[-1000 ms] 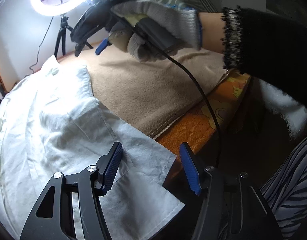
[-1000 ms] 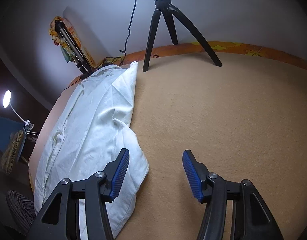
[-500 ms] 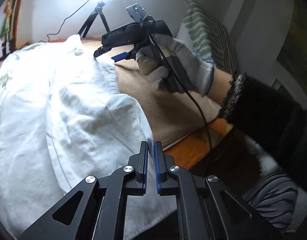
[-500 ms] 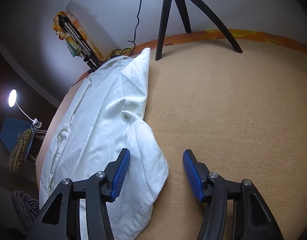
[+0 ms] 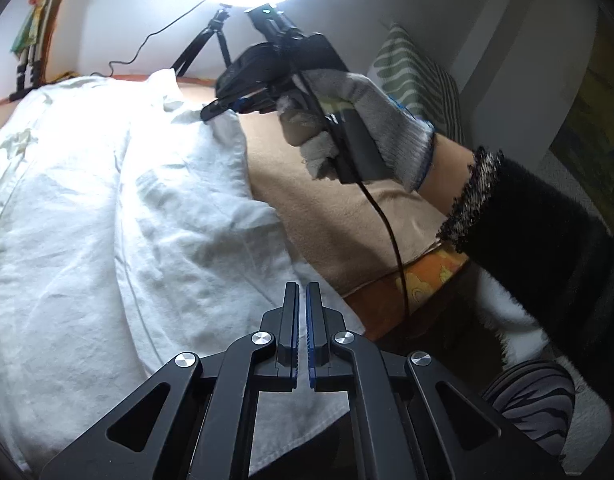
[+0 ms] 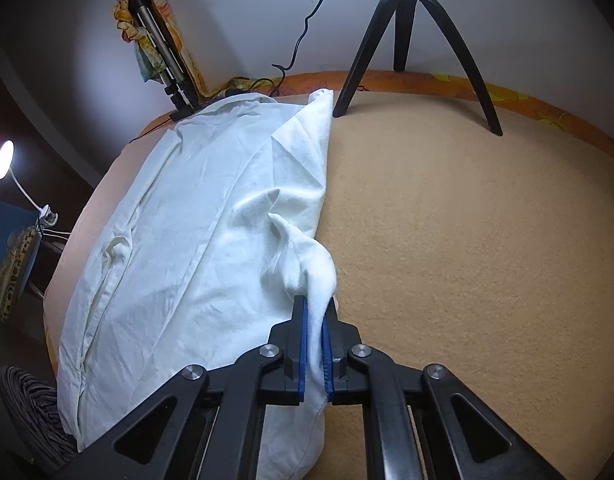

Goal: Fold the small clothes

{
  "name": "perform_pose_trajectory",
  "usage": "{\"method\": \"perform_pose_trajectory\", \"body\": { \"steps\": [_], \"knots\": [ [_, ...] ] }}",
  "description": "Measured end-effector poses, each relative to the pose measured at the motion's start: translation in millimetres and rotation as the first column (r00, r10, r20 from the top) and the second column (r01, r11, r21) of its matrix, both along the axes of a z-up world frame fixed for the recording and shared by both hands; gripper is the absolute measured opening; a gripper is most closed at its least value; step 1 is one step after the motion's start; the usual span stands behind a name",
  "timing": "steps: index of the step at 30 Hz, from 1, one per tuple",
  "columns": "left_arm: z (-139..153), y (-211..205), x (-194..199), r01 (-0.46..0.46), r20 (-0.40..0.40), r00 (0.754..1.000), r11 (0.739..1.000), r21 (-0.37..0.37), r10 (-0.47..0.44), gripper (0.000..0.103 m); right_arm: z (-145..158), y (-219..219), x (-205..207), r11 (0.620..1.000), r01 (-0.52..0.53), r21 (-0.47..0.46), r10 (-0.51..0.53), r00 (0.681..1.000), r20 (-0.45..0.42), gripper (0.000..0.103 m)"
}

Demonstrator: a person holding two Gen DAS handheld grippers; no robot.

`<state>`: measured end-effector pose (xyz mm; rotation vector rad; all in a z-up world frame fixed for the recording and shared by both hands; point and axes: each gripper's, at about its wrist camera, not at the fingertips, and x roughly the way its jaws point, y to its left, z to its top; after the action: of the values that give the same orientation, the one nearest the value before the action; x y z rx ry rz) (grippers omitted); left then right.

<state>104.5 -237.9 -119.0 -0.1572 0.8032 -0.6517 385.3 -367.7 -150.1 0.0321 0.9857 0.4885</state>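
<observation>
Your right gripper [image 6: 315, 328] has just closed on a bunched fold of the white garment [image 6: 195, 248], which spreads left of its jaws. Your left gripper [image 5: 302, 312] is clamped over the garment's hem; whether cloth is pinched is unclear.

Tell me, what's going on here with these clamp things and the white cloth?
A person is folding a white garment spread on a tan blanket, using a handheld gripper in each hand. The right gripper has just closed and now pinches a bunched edge of the cloth. The left gripper is also shut over the garment's near corner; whether it has cloth between its pads is hard to tell. A ring light on a tripod stands behind.
</observation>
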Motion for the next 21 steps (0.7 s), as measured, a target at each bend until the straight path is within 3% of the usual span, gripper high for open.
{"method": "perform_pose_trajectory", "body": {
  "steps": [1, 3, 5, 8, 11, 16, 17, 18, 19, 21],
  "knots": [
    [0.6, -6.3, -3.1, 0.010, 0.009, 1.000, 1.000, 0.016, -0.010, 0.006, 0.5, -0.8, -0.5, 1.000, 0.004, 0.000, -0.004, 1.000, -0.003, 0.004],
    [0.2, -21.0, -6.5, 0.042, 0.027, 0.999, 0.998, 0.054, -0.043, 0.025, 1.1, -2.9, -1.2, 1.000, 0.003, 0.007, -0.003, 1.000, -0.009, 0.005],
    [-4.5, -45.5, -12.4, 0.088, 0.057, 0.994, 0.989, 0.121, -0.095, 0.036, 2.4, -6.3, -2.9, 1.000, 0.004, 0.013, -0.003, 1.000, -0.010, 0.007],
    [-14.1, -68.3, -15.8, 0.103, 0.080, 0.989, 0.973, 0.207, -0.121, 0.037, 4.8, -13.2, -4.2, 1.000, 0.007, 0.024, -0.007, 1.000, -0.006, 0.008],
    [-26.2, -81.4, -14.6, 0.091, 0.069, 0.991, 0.957, 0.275, -0.114, 0.037, 5.3, -17.8, -5.1, 1.000, 0.010, 0.029, -0.010, 1.000, -0.003, 0.008],
    [-31.8, -87.2, -23.6, 0.078, 0.140, 0.982, 0.946, 0.314, -0.127, 0.036, 1.4, -23.7, -2.5, 0.999, 0.023, 0.049, -0.023, 1.000, -0.009, 0.008],
    [-33.1, -86.8, -24.8, 0.075, 0.161, 0.978, 0.945, 0.319, -0.132, 0.028, 0.6, -24.4, -2.0, 0.998, 0.026, 0.057, -0.025, 1.000, -0.012, 0.008],
    [-33.3, -84.0, -24.4, 0.073, 0.163, 0.978, 0.949, 0.306, -0.128, 0.012, -0.2, -24.9, -1.4, 0.998, 0.028, 0.064, -0.027, 1.000, -0.015, 0.009],
    [-32.7, -78.6, -20.9, 0.075, 0.147, 0.982, 0.959, 0.275, -0.119, 0.006, -0.9, -25.4, -1.1, 0.997, 0.029, 0.069, -0.028, 0.999, -0.016, 0.010],
    [-31.4, -62.3, -7.8, 0.078, 0.074, 0.993, 0.980, 0.185, -0.093, 0.006, -1.4, -25.9, -0.9, 0.997, 0.030, 0.074, -0.029, 0.999, -0.013, 0.021]
  ]
}}
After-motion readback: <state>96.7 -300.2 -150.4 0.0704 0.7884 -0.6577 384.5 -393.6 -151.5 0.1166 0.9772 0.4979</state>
